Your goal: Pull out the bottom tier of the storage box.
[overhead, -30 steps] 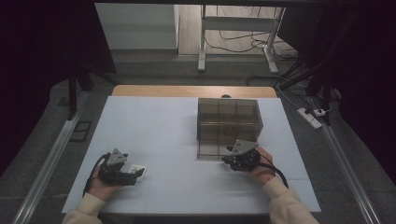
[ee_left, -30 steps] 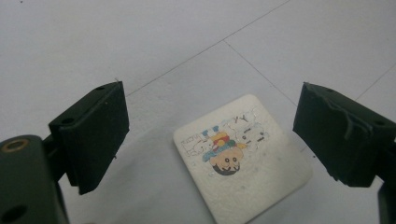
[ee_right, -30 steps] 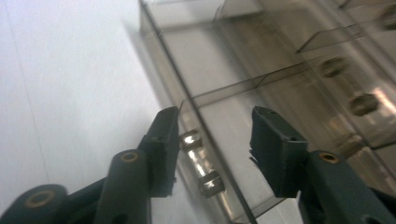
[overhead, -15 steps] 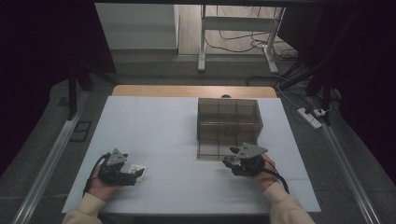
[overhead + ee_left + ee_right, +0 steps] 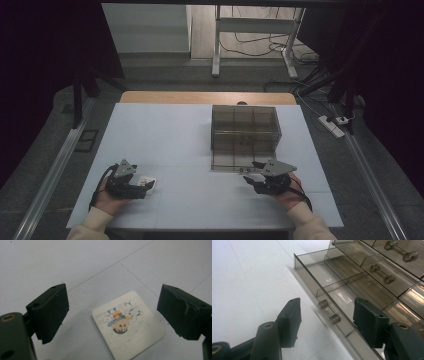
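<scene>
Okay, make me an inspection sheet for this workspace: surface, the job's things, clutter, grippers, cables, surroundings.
Surface: pale table, wooden strip along its far edge.
Job's things: smoked clear drawer cabinet, bottom drawer pulled out, looks empty; small white card with a cartoon print, flat on the table.
Clutter: nothing seen.
Grippers: left gripper open, jaws either side of the card, not touching it; right gripper open, jaws just widening, drawer handle between them, unpressed.
Cables: one trails from each gripper; loose cables and a power strip on the floor.
Surroundings: dark curtains, metal frame legs beyond the table.
</scene>
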`<state>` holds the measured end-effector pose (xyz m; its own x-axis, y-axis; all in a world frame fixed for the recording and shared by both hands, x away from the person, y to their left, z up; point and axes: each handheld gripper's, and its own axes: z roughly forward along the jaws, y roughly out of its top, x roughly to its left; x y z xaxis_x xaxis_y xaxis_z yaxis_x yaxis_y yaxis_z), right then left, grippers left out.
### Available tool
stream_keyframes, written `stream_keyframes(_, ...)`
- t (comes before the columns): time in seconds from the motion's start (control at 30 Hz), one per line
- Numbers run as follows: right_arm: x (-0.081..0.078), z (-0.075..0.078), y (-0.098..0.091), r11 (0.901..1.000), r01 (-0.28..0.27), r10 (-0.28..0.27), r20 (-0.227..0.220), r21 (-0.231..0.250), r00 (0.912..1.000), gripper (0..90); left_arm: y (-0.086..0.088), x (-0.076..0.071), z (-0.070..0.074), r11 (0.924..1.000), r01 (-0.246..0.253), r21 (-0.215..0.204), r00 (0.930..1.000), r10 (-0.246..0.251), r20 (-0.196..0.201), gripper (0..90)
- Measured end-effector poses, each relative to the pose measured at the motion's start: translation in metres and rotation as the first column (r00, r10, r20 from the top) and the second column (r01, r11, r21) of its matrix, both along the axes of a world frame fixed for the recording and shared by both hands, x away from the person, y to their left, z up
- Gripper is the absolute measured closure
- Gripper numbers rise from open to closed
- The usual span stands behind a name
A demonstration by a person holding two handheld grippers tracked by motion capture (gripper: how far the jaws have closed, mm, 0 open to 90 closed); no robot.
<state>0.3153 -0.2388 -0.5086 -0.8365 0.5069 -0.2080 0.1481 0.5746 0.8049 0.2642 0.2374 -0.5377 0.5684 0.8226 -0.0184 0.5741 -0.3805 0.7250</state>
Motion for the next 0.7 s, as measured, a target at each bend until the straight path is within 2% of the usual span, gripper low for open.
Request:
stream_keyframes(0.4, -0.011, -0.003, -0.013, 0.9997, 0.016, -0.016, -0.006, 0.017, 0.9999, 38.5, -0.002, 0.001, 0.001, 1.0, 0.006, 0.004, 1.0, -0.006, 0.002, 10.4)
stream_keyframes(0.7, -0.013, -0.005, -0.02, 0.9995, 0.028, -0.028, -0.007, 0.017, 0.9996, 38.1, -0.001, 0.001, 0.001, 1.0, 0.007, -0.004, 1.0, -0.007, 0.001, 10.3)
